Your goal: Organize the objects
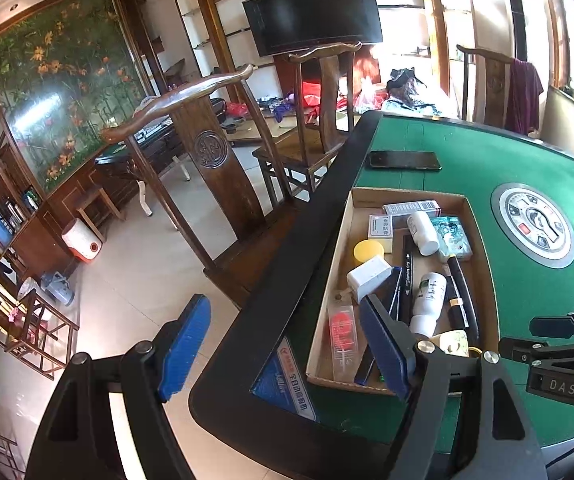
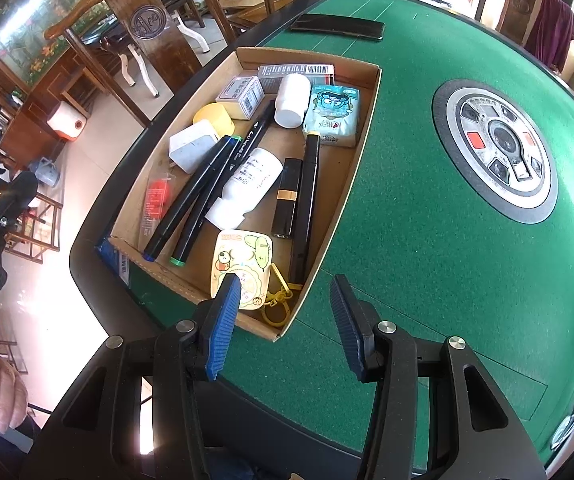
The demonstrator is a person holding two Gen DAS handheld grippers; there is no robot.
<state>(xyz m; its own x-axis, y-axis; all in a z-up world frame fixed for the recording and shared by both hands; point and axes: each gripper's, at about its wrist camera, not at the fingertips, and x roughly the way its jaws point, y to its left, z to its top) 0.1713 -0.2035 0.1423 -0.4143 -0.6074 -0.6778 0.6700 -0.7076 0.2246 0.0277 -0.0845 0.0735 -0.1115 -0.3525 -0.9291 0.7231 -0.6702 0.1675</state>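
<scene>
Hovering closest to the lens, the right gripper (image 2: pixel 285 308) has its blue pads parted about halfway with nothing between them, one pad over the near end of the cardboard tray (image 2: pixel 368 118), the other over green felt. The left gripper (image 1: pixel 283 344) is spread wider, also empty, straddling the black rim of the table (image 1: pixel 527 280) at the tray's near corner.

Just past the right gripper's pads, inside the tray, lies a cartoon tag (image 2: pixel 241 266) with a yellow clip. Then come the markers (image 2: pixel 191 198) side by side, a white bottle (image 2: pixel 247 188) on its side, a black lipstick tube (image 2: pixel 287 198) and a long black pen (image 2: pixel 306 204). Further in: white adapter (image 2: pixel 191 146), yellow lid (image 2: pixel 213 116), another white bottle (image 2: pixel 293 100), tissue pack (image 2: pixel 333 114) and small boxes (labels too blurry to read).

Beyond the tray a dark phone (image 2: pixel 337 26) lies flat on the felt, with wooden chairs (image 1: pixel 215 152) behind.
</scene>
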